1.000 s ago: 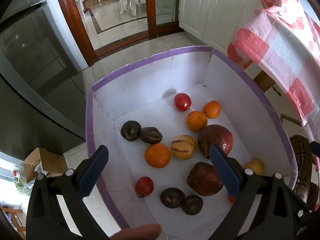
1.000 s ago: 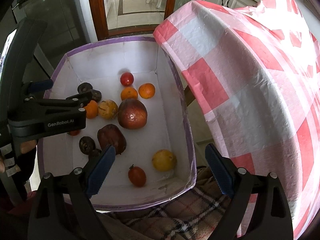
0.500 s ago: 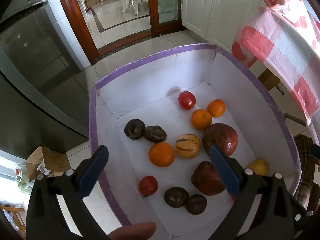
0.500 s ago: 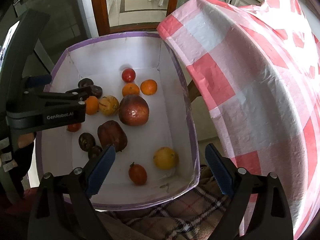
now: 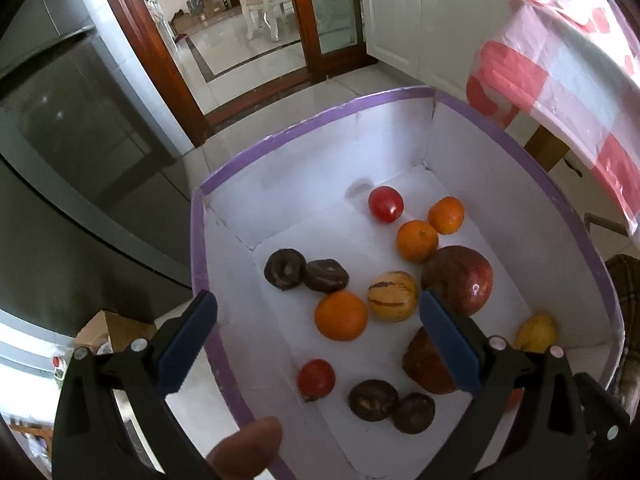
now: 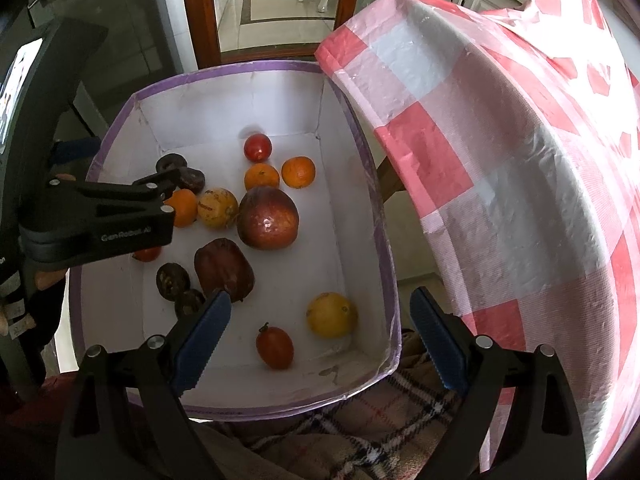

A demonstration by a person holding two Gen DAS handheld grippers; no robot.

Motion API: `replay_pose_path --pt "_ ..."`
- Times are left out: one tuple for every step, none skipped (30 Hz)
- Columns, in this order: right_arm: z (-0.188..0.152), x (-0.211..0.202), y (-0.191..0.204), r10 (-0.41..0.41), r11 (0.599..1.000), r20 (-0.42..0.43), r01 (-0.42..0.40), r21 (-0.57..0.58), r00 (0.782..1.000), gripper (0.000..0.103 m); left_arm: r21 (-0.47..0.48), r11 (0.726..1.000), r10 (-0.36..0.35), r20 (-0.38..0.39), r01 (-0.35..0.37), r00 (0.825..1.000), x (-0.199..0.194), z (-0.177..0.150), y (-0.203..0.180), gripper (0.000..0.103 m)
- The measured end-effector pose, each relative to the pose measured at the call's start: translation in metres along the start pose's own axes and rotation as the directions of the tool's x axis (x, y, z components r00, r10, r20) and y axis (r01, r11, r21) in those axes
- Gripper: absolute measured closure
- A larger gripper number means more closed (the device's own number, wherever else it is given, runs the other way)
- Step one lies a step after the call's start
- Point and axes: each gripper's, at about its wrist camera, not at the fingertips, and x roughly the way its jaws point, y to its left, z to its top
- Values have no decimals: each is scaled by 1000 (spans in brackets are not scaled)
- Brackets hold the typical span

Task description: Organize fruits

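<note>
A white box with a purple rim (image 5: 320, 120) (image 6: 224, 70) holds several fruits: oranges (image 5: 341, 315) (image 6: 298, 172), red tomatoes (image 5: 385, 204) (image 6: 274, 347), a striped yellow melon (image 5: 393, 296) (image 6: 217, 208), two pomegranates (image 5: 458, 279) (image 6: 268, 218), dark passion fruits (image 5: 285, 269) (image 6: 173, 280) and a yellow lemon (image 5: 536, 332) (image 6: 331, 315). My left gripper (image 5: 318, 340) is open and empty above the box's left side; it also shows in the right wrist view (image 6: 100, 216). My right gripper (image 6: 320, 340) is open and empty above the box's near right part.
A table with a red and white checked cloth (image 6: 520, 160) (image 5: 568, 80) stands right of the box. A plaid blanket (image 6: 360, 432) lies under the near edge. A dark fridge (image 5: 80, 160) stands to the left, white cabinets (image 5: 420, 12) behind.
Both grippers have drifted a little back and up, so the box and fruits sit slightly lower and farther right in the left view. Both stay open and empty.
</note>
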Motion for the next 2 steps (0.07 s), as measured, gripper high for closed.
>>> replay_pose_path --pt "0 0 0 0 1000 0 0 -2 1000 15 -6 1000 -2 -2 2 1000 0 0 1 2" --pt "0 0 0 0 1000 -1 0 -3 1000 15 -7 1000 -6 -7 6 1000 0 0 1 2"
